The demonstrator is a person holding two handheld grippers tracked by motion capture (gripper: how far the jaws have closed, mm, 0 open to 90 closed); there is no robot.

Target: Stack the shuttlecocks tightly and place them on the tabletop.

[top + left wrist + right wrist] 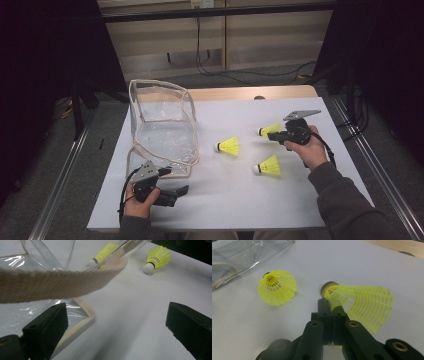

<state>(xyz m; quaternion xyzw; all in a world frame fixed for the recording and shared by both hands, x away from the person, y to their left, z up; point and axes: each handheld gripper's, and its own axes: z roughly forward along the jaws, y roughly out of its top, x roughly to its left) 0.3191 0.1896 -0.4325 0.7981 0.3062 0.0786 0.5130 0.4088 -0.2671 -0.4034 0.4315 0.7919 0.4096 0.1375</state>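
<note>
Your right gripper (274,136) sits over the right half of the table, pointing left, your right hand (311,147) wrapped round its body. Its jaws are pinched together on the skirt of a yellow shuttlecock (359,306), whose cork end points away from you in the right gripper view; from above this held shuttlecock (270,129) lies low at the jaw tips, and whether it touches the sheet I cannot tell.

Your left gripper (176,194) rests near the front left of the table, pointing right, with your left hand (135,202) behind it. Its jaws stand wide apart with only white sheet between them.

Two more shuttlecocks lie loose on the white sheet (220,195): the middle shuttlecock (229,146) just right of the bag, and the near shuttlecock (267,166) closer to you, below your right gripper. The clear plastic bag (162,127) stands open at the left, its beige webbing strap (57,283) crossing right in front of your left gripper's camera, above the left jaw.

The bag's trimmed base (82,322) lies just beside your left jaw. Open sheet lies between the two grippers and along the front edge; the table's wooden back edge (250,93) is well clear of both.
</note>
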